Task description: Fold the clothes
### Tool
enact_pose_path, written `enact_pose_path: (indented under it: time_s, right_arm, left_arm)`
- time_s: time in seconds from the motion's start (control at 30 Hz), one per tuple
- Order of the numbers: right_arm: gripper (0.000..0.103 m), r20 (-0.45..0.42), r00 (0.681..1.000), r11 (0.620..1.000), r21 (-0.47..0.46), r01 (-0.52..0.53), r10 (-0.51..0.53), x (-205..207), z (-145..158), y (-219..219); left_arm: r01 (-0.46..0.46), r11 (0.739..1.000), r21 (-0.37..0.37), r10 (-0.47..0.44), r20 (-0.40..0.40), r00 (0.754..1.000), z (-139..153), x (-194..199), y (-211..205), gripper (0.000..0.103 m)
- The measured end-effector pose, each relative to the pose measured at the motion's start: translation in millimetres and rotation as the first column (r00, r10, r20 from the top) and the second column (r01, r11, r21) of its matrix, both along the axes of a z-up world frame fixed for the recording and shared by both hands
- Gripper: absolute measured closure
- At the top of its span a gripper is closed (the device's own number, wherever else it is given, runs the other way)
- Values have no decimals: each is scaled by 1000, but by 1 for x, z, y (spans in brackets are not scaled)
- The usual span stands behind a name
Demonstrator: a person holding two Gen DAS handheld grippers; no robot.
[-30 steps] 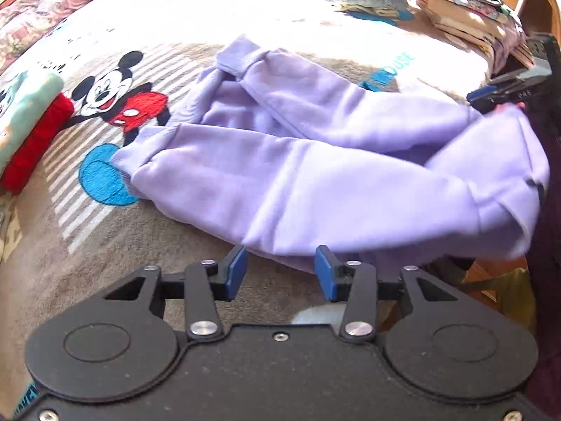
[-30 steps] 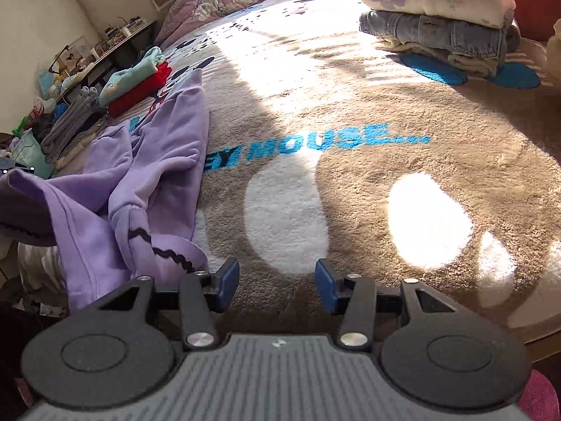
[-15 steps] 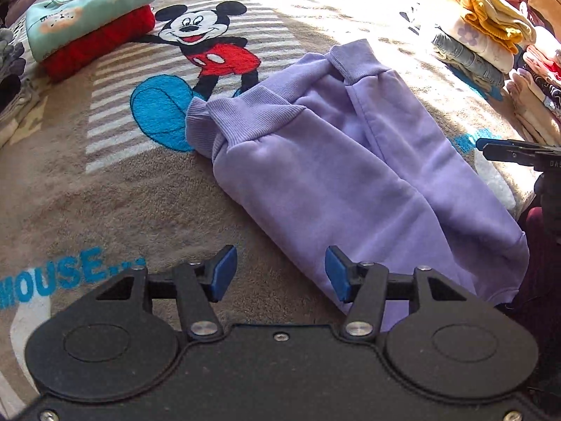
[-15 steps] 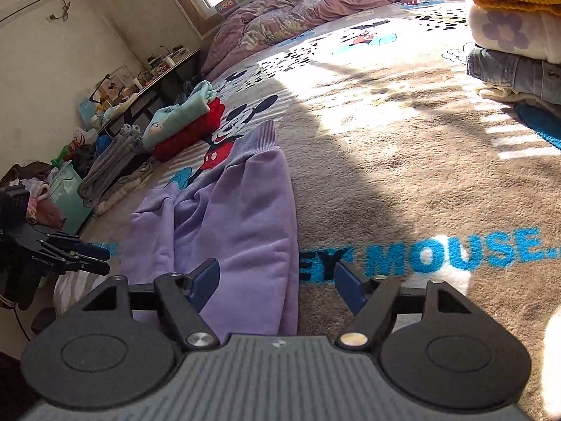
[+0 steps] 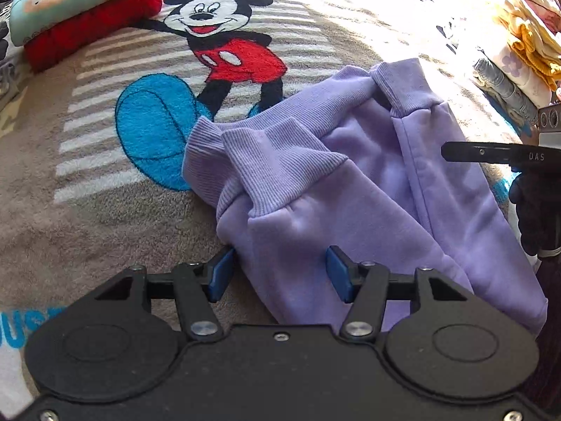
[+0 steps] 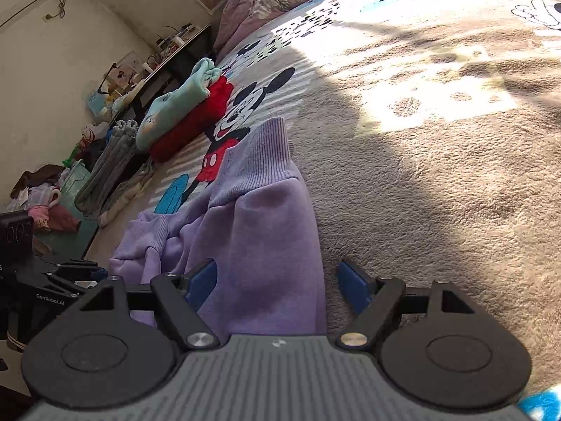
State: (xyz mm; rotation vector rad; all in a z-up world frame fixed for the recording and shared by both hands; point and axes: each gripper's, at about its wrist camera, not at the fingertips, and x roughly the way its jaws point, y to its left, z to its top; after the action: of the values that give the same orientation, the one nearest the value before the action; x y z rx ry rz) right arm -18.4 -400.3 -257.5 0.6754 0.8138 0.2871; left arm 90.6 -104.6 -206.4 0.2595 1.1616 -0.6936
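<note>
Lilac sweatpants (image 5: pixel 350 203) lie on the Mickey Mouse blanket (image 5: pixel 87 210), both legs side by side with ribbed cuffs (image 5: pixel 266 154) pointing away. My left gripper (image 5: pixel 278 273) is open, its blue pads straddling the nearer leg's edge, low over the fabric. In the right wrist view the same sweatpants (image 6: pixel 266 238) run away from me, and my right gripper (image 6: pixel 277 284) is open with the other leg between its pads. The right gripper's black body (image 5: pixel 498 156) shows at the right edge of the left wrist view.
A folded mint and red pile (image 5: pixel 80 10) sits at the far left of the blanket. More folded stacks (image 5: pixel 519 52) stand at the far right. Beyond the bed's left side are a desk (image 6: pixel 168 70) and clutter on the floor (image 6: pixel 52 203).
Both grippers have moved forward and down along the sweatpants, towards the cuffs. Each now has a leg between its open pads. The garment lies flatter than a second ago.
</note>
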Motion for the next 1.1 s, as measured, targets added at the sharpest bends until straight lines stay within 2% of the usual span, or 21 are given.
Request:
enact_pose_path:
  time_s: [0.03, 0.07, 0.13, 0.17, 0.2, 0.23, 0.4, 0.5, 0.63, 0.7, 0.8, 0.9, 1.0, 1.1]
  right_arm:
    - [40, -7, 1000, 999, 53, -6, 6, 3, -1, 0]
    - [46, -15, 1000, 996, 89, -16, 17, 5, -2, 1]
    - [63, -5, 999, 998, 45, -48, 48, 4, 2, 15]
    - [68, 6, 998, 998, 8, -65, 65, 2, 4, 22]
    - [77, 21, 998, 998, 12, -60, 60, -3, 6, 23]
    - [79, 37, 998, 998, 24, -51, 50, -8, 7, 24]
    - [81, 144, 990, 1000, 28, -9, 5, -46, 41, 22]
    - [81, 213, 977, 1000, 22, 17, -21, -71, 65, 20]
    - [82, 311, 950, 999, 19, 30, -34, -101, 114, 21]
    - [82, 368, 929, 999, 25, 38, -45, -117, 141, 20]
    - [82, 468, 881, 998, 44, 54, -68, -137, 186, 16]
    - [82, 544, 836, 997, 31, 71, -76, -150, 226, 13]
    - [82, 600, 797, 996, -3, 86, -67, -155, 257, 13]
    - [82, 621, 782, 991, -58, 118, -57, -150, 267, 16]
  left_arm:
    - [12, 1000, 12, -12, 6, 1000, -1, 0, -6, 51]
    - [23, 999, 22, -24, 12, 1000, -1, 0, -11, 54]
    - [60, 997, 43, -62, 46, 997, 1, -4, -23, 71]
    - [80, 995, 54, -84, 67, 994, 3, -7, -28, 75]
    - [100, 993, 66, -105, 87, 991, 5, -10, -33, 80]
    - [124, 990, 70, -131, 116, 985, 9, -16, -38, 82]
    - [195, 981, 14, -193, 210, 959, 41, -38, -43, 85]
    - [224, 974, -34, -207, 265, 942, 72, -54, -46, 85]
    - [250, 960, -122, -195, 346, 918, 125, -76, -39, 85]
    - [268, 946, -181, -176, 405, 897, 157, -89, -30, 85]
    - [285, 919, -273, -114, 509, 853, 204, -106, -15, 85]
    - [284, 893, -349, -36, 573, 818, 236, -112, -3, 85]
    - [270, 878, -394, 16, 589, 808, 249, -107, 3, 85]
    - [260, 879, -400, 38, 602, 797, 247, -98, 1, 85]
